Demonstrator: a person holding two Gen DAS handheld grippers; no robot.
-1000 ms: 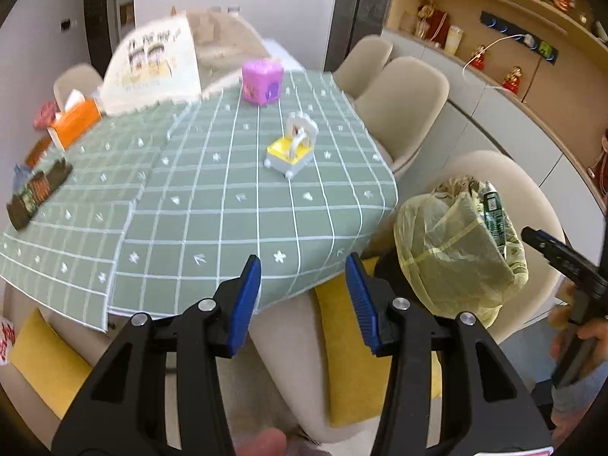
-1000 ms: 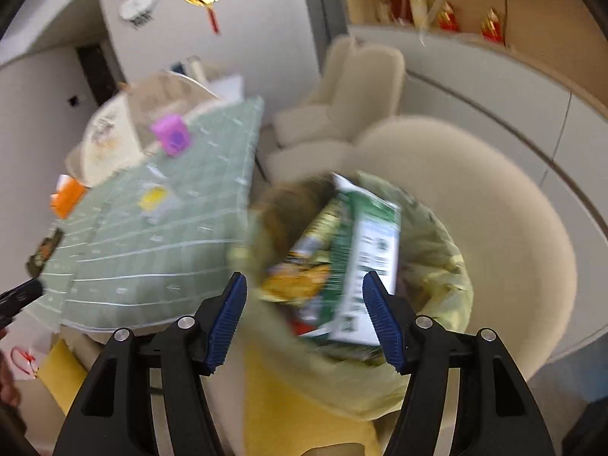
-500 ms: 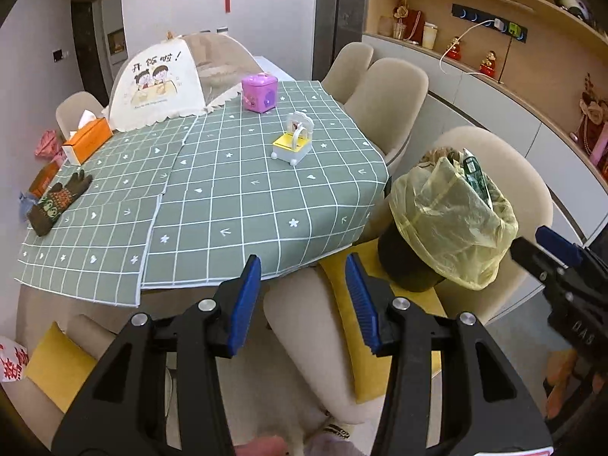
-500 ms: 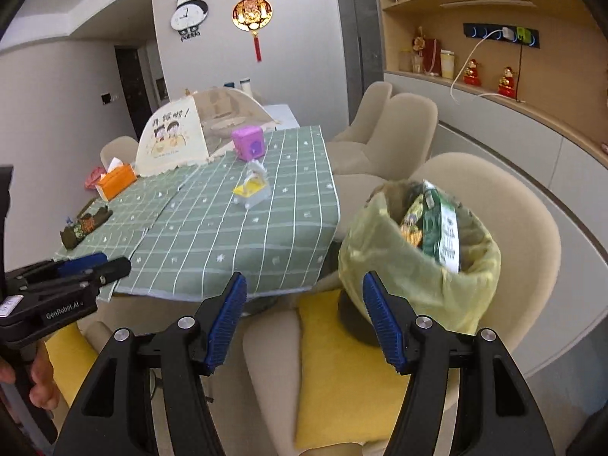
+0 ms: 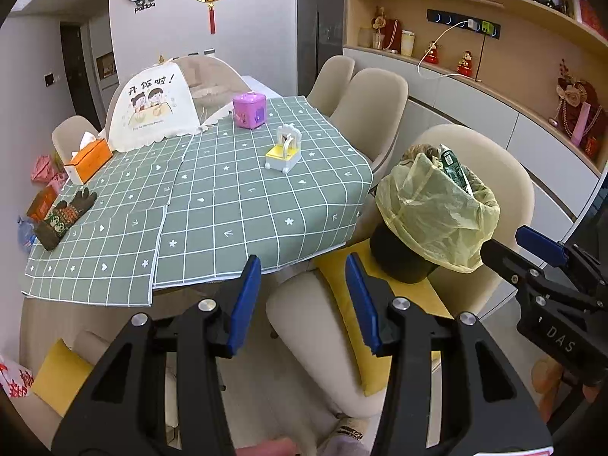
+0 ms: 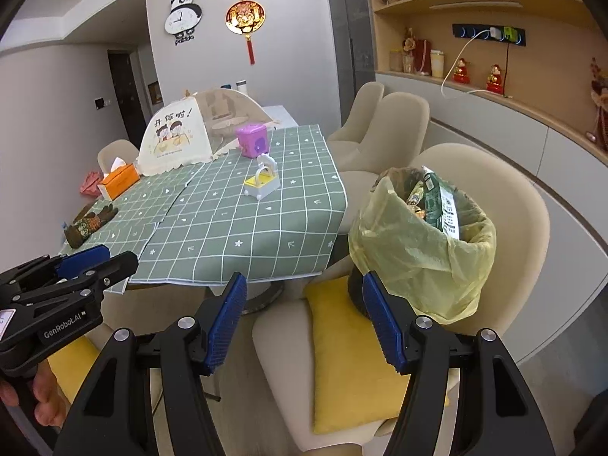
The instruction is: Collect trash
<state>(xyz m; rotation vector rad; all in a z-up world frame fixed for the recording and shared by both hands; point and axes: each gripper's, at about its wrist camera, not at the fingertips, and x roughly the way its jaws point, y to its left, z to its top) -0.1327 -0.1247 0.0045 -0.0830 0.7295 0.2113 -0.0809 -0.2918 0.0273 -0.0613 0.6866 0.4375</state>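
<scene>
A black bin lined with a yellow bag [image 5: 437, 205] stands on a beige chair's yellow cushion [image 5: 342, 304], right of the table. It also shows in the right wrist view [image 6: 421, 250]. Wrappers and a green packet [image 6: 440, 205] fill it. My left gripper [image 5: 304, 300] is open and empty, held back from the table's near edge. My right gripper [image 6: 304, 319] is open and empty, near the chair and short of the bin. Each gripper shows at the edge of the other's view.
The table with the green checked cloth [image 5: 228, 205] holds a purple box [image 5: 249, 110], a yellow toy [image 5: 284, 154], a food cover [image 5: 152, 110], an orange tissue box [image 5: 89, 159] and a glove [image 5: 64, 216]. More beige chairs [image 5: 372, 106] and a cabinet stand to the right.
Both grippers have pulled back and up from the bin and table. The right gripper was right over the bin's mouth and is now well clear of it.
</scene>
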